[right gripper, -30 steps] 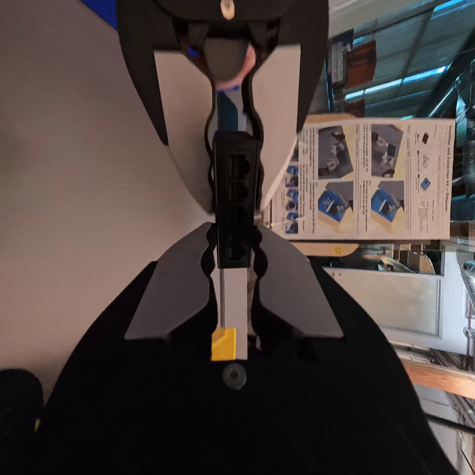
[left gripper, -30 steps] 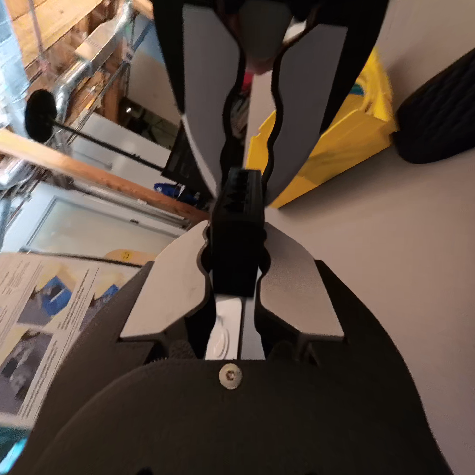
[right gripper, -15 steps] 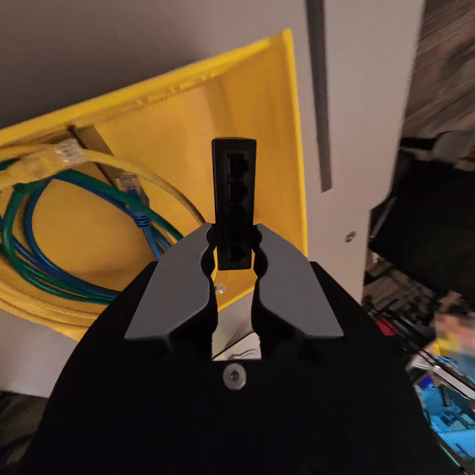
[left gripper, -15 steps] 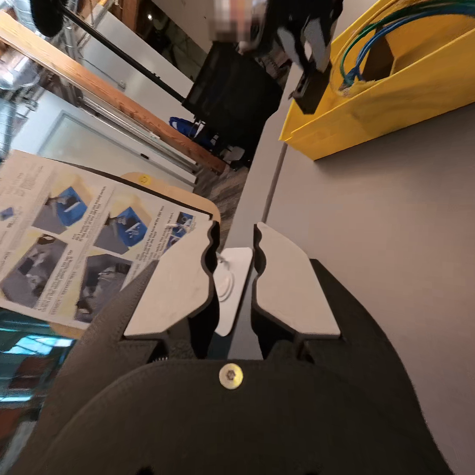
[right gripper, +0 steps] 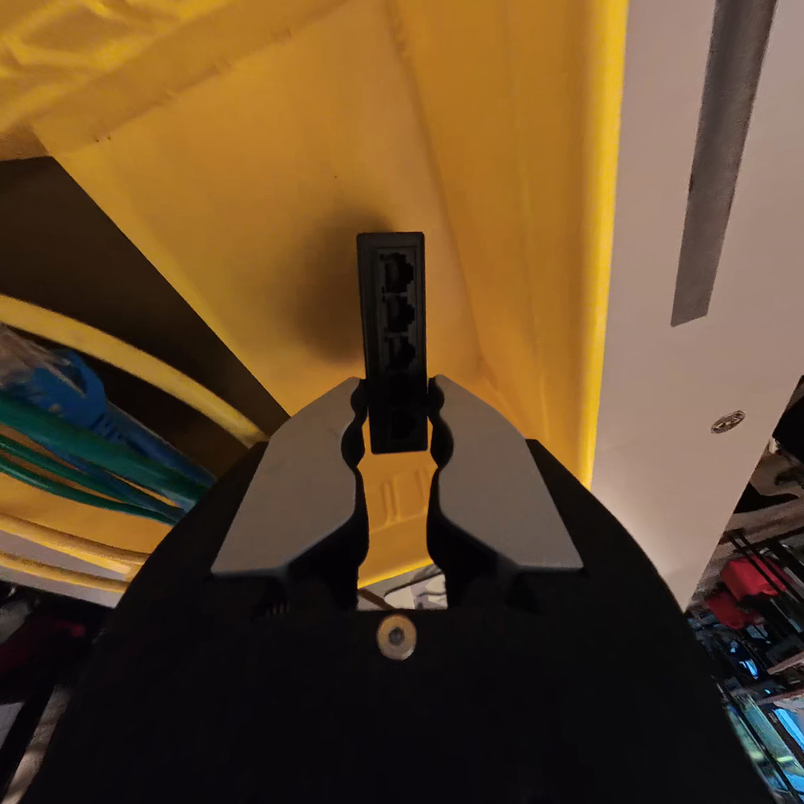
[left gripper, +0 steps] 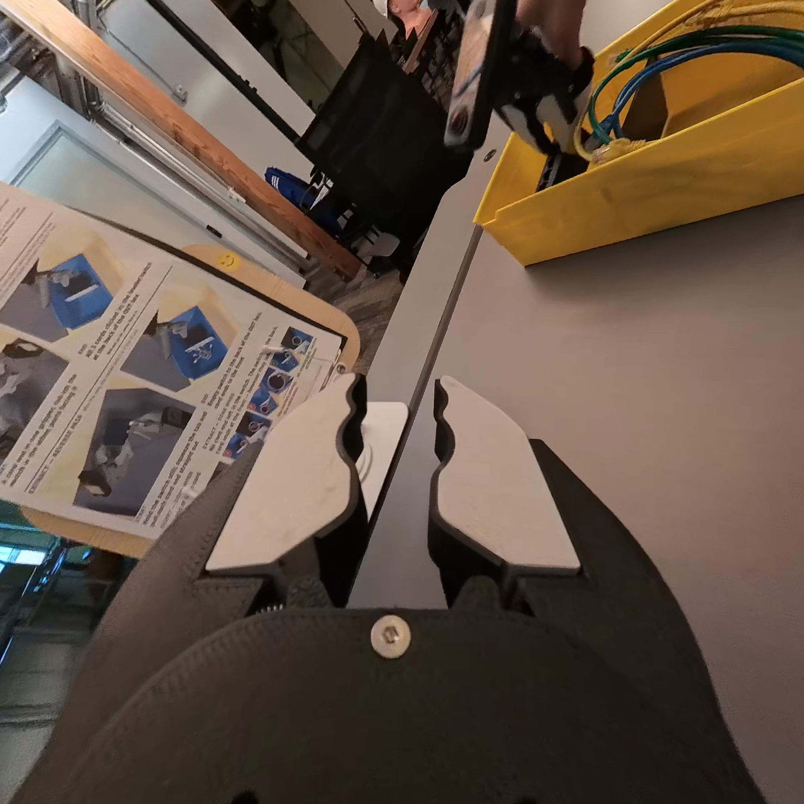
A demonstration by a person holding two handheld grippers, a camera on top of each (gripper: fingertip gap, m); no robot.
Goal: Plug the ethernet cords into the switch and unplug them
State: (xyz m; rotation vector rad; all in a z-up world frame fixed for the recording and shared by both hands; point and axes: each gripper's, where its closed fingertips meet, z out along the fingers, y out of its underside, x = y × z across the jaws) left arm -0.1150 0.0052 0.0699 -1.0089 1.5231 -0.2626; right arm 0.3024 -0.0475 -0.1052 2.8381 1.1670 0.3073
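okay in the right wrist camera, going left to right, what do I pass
Blue cord → black switch in the right gripper → yellow bin's side wall → pale table with a grey strip

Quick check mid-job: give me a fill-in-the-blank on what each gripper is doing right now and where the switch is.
1. The right gripper is shut on the black ____.
2. The switch hangs over the inside of the ____ bin.
3. The left gripper is open and holds ____.
4. Blue, green and yellow ____ lie coiled in the bin.

Missing words: switch; yellow; nothing; cords
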